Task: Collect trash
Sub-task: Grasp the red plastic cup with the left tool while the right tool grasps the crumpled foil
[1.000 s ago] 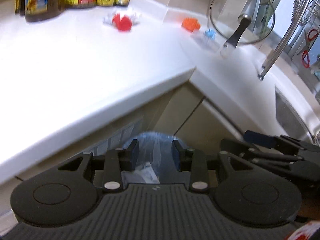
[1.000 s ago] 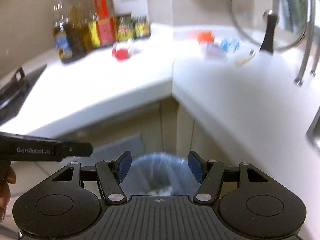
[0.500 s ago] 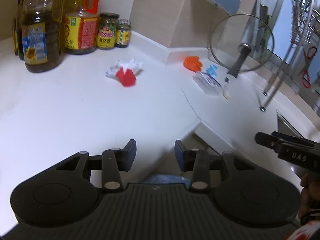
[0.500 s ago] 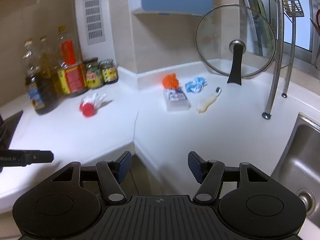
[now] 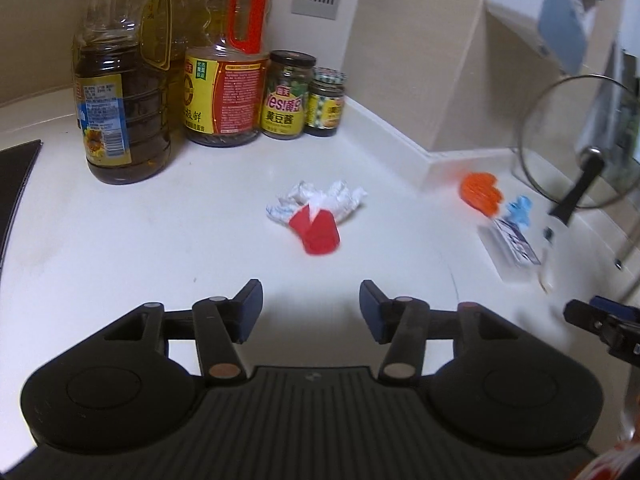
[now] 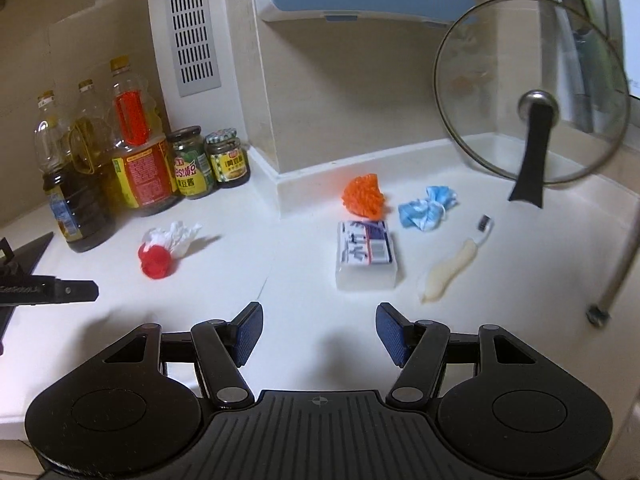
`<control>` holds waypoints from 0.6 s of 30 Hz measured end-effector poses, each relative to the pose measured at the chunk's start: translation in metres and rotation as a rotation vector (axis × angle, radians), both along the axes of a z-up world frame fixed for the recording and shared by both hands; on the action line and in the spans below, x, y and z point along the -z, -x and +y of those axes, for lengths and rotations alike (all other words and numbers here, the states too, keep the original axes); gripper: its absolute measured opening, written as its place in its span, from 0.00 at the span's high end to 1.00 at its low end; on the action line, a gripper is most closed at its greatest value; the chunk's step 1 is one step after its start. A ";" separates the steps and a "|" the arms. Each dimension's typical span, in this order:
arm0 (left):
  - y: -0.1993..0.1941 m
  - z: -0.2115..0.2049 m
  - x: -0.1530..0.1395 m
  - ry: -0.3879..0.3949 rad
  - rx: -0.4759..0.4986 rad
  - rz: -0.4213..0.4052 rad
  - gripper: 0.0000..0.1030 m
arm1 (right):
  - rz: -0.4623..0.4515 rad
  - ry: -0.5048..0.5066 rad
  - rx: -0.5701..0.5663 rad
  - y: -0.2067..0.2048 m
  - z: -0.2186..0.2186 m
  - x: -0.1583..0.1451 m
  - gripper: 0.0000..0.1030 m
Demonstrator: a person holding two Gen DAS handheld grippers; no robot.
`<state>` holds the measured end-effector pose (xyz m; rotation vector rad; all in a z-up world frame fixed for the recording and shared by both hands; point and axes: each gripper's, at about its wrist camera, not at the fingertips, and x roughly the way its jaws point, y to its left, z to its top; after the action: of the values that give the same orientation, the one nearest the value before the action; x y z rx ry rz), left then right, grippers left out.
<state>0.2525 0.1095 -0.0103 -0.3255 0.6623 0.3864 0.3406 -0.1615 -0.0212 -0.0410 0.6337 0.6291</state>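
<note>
A crumpled red and white wrapper (image 5: 316,214) (image 6: 166,250) lies on the white counter (image 5: 160,248), a short way beyond my left gripper (image 5: 311,307), whose jaws are opening with nothing between them. Farther right lie an orange crumpled scrap (image 6: 364,196) (image 5: 480,190), a crumpled blue and white mask (image 6: 426,208) (image 5: 519,208), a clear wrapped pack (image 6: 366,254) (image 5: 510,246) and a toothbrush (image 6: 456,262). My right gripper (image 6: 319,332) hovers open and empty in front of the pack. Its tip (image 5: 600,320) shows in the left wrist view, and the left gripper's tip (image 6: 52,290) in the right wrist view.
Oil bottles (image 5: 120,92) (image 6: 136,148) and two sauce jars (image 5: 288,94) (image 6: 208,160) stand against the back wall. A glass pot lid (image 6: 528,108) leans in the right corner. A metal rack leg (image 6: 616,268) stands at far right. A black hob edge (image 5: 16,184) lies at left.
Both grippers rose from above a blue-bagged bin below the counter's edge and now hover over the counter. The left jaws have spread wider; the scrap seen between them is gone.
</note>
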 end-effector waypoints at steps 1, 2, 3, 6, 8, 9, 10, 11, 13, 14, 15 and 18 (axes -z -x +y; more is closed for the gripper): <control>-0.006 -0.001 0.001 -0.005 -0.014 0.004 0.52 | 0.001 -0.004 -0.012 -0.007 -0.001 0.001 0.39; -0.012 -0.001 0.002 -0.009 -0.026 0.009 0.52 | 0.001 -0.006 -0.023 -0.013 -0.001 0.002 0.39; -0.018 -0.001 0.003 -0.011 -0.038 0.012 0.52 | -0.001 -0.006 -0.032 -0.019 -0.001 0.003 0.39; -0.037 -0.001 0.006 -0.015 -0.060 0.021 0.52 | -0.001 -0.005 -0.044 -0.034 -0.002 0.005 0.39; -0.051 0.002 0.012 -0.010 -0.061 0.038 0.51 | 0.007 -0.016 -0.035 -0.040 -0.003 0.006 0.39; -0.059 0.003 0.015 -0.012 -0.058 0.048 0.51 | 0.007 -0.020 -0.031 -0.042 -0.003 0.005 0.39; -0.066 0.003 0.018 -0.017 -0.052 0.058 0.51 | 0.006 -0.022 -0.027 -0.044 -0.002 0.005 0.39; -0.073 0.005 0.021 -0.019 -0.046 0.068 0.51 | 0.007 -0.022 -0.020 -0.046 -0.002 0.005 0.39; -0.086 0.008 0.026 -0.017 -0.029 0.080 0.51 | 0.014 -0.026 -0.005 -0.047 0.000 0.004 0.39; -0.091 0.009 0.029 -0.024 -0.025 0.091 0.52 | 0.017 -0.026 0.000 -0.047 0.001 0.004 0.39; -0.095 0.011 0.031 -0.034 -0.023 0.100 0.52 | 0.018 -0.024 0.004 -0.047 0.002 0.004 0.39; -0.098 0.015 0.035 -0.048 -0.004 0.104 0.61 | 0.017 -0.018 0.007 -0.046 0.008 0.005 0.39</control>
<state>0.3507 0.1245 -0.0448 -0.2620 0.7532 0.4251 0.3871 -0.1538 -0.0257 -0.0167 0.6447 0.6284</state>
